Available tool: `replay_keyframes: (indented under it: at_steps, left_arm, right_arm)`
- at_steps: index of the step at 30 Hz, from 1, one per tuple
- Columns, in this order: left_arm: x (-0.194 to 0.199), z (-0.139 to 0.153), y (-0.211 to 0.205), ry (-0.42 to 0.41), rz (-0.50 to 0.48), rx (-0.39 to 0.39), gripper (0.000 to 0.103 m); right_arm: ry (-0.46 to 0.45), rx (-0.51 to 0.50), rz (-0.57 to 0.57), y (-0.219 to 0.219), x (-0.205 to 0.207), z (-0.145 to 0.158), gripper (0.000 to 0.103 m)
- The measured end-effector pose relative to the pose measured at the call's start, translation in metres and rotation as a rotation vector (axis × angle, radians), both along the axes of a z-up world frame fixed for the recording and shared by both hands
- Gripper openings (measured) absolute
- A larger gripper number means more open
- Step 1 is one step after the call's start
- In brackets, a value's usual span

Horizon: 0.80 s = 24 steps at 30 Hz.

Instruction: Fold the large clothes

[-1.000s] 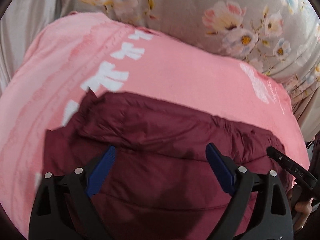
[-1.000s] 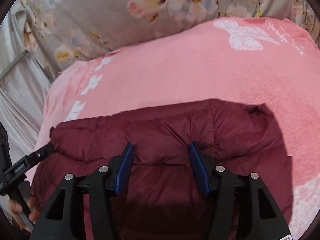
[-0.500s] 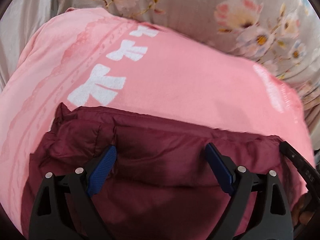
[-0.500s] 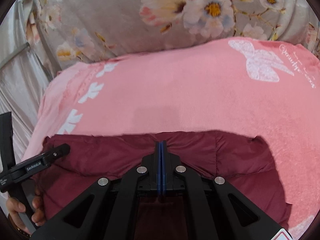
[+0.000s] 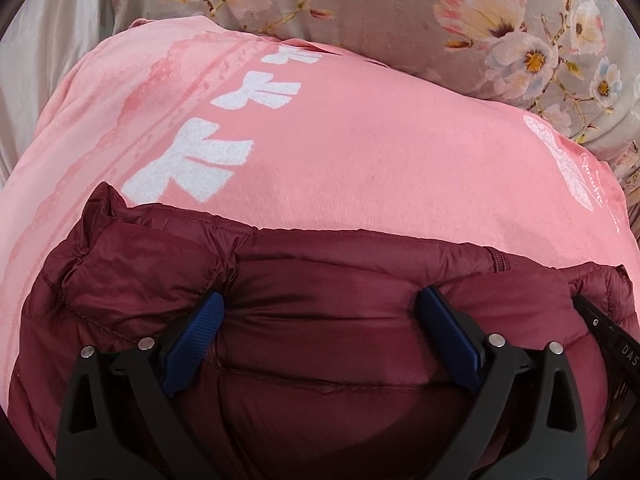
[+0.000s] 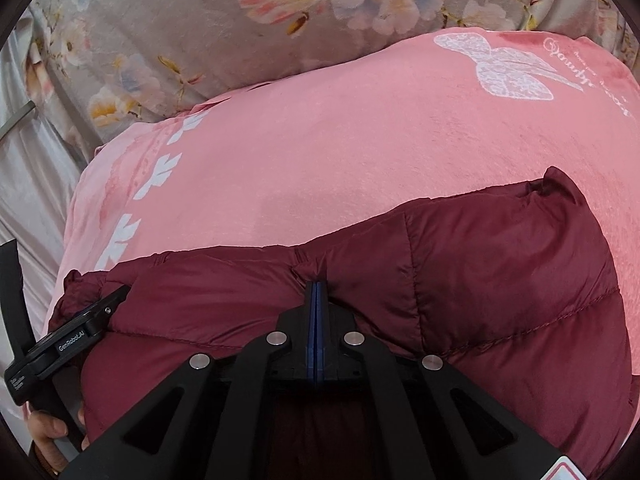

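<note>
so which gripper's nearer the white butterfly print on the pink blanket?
Right. The right gripper sits toward the butterfly print's side of the maroon jacket; the left gripper is farther.

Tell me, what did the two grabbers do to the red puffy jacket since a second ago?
The right gripper snapped shut, pinching a fold of the maroon jacket. The left gripper came down onto it, jaws opening, gripping nothing. The pink blanket stayed put.

bare pink blanket [image 5: 360,168] beyond jacket [image 5: 340,320]

Maroon quilted jacket [image 5: 340,280]; pink blanket [image 5: 360,152], white bows; grey floral sheet [image 6: 200,20].
</note>
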<state>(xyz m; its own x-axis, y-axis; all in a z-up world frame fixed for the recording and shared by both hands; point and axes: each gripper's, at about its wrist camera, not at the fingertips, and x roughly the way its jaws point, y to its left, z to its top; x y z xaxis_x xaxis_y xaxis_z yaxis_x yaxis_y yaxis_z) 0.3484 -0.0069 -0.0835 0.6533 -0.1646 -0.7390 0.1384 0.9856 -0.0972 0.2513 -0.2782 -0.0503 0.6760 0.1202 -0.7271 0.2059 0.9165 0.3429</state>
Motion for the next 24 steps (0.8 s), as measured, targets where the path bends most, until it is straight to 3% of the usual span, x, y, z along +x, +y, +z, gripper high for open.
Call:
replay_keyframes:
  at_steps: [3,6,10,14,18,24]
  left_arm:
    - [0.0,-0.001,-0.001,0.003,0.0,0.012,0.097]
    - [0.0,-0.002,-0.002,0.003,0.0,0.016,0.097]
    - [0.0,-0.002,-0.002,0.002,0.001,0.018,0.097]
    - [0.0,-0.002,-0.003,0.002,0.0,0.023,0.098]
    - [0.0,-0.003,-0.003,0.001,0.001,0.028,0.098]
    - [0.0,-0.003,-0.004,0.001,0.003,0.038,0.098]
  right_arm:
    - [-0.04,0.01,-0.038,-0.006,-0.01,0.011,0.0]
    - [-0.091,0.016,-0.157,-0.029,-0.034,0.029,0.0]
    - [0.018,0.045,-0.287,-0.07,-0.044,0.013,0.0]
    - [0.042,0.051,-0.28,-0.074,-0.044,0.0,0.0]
    - [0.054,-0.01,-0.268,-0.066,-0.039,-0.002,0.0]
    - [0.05,-0.004,-0.297,-0.067,-0.045,0.005,0.0]
